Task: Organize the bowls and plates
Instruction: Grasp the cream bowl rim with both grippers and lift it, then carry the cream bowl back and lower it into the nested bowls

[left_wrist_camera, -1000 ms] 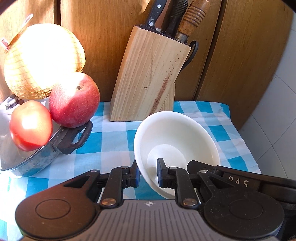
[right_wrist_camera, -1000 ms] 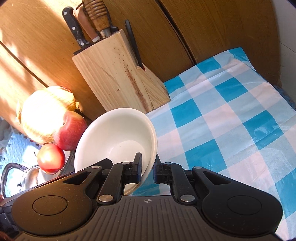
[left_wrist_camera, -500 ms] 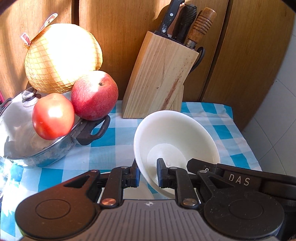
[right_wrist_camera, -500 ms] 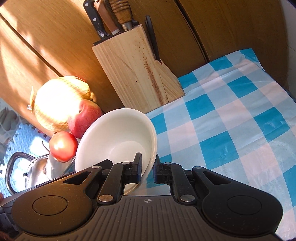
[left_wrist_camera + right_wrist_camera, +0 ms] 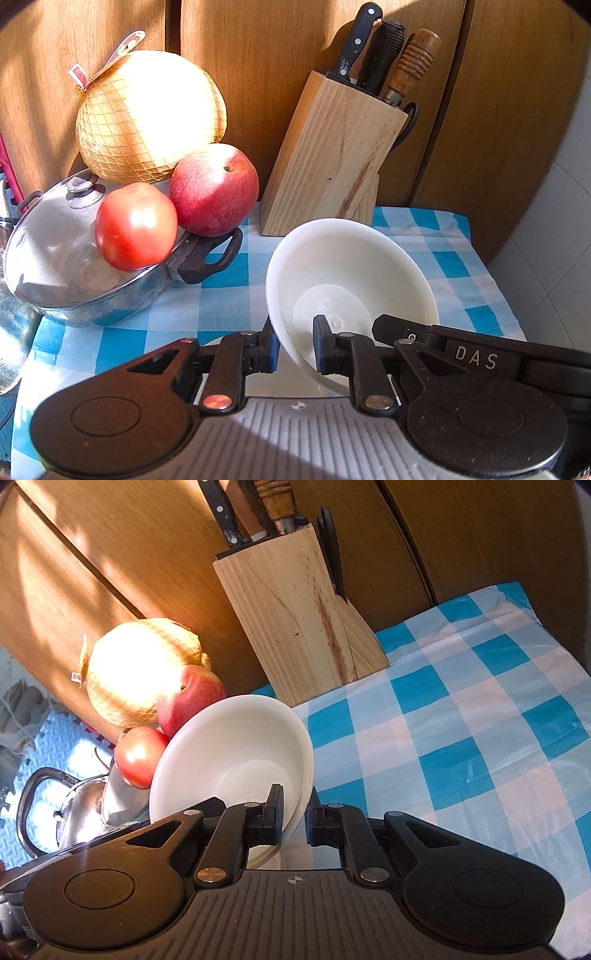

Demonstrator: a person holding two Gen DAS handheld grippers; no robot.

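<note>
Pot (image 5: 85, 280) w/ a steel lid sits far left on the blue-checked cloth (image 5: 218, 295) in your left wrist view; a tomato (image 5: 136, 226) rests on the lid, touching a red apple (image 5: 214, 189), and a netted yellow melon (image 5: 149, 114) sits behind both against the wood panel. Right of those, a pale knife block (image 5: 332, 158) holds several handles. In front of the block is the white bowl (image 5: 351, 269), tilted w/ its opening facing you and raised off the cloth. Your left gripper (image 5: 294, 347) is closed down on the bowl's left rim — one finger outside the wall, one inside. Your right gripper (image 5: 295, 818) pinches the opposite rim the same way, jaws nearly together w/ only the wall between them. In the right wrist view a kettle (image 5: 62, 812) shows at far left over blue foam floor mat, and the cloth right of the bowl lies bare — the block stands at its back edge.
</note>
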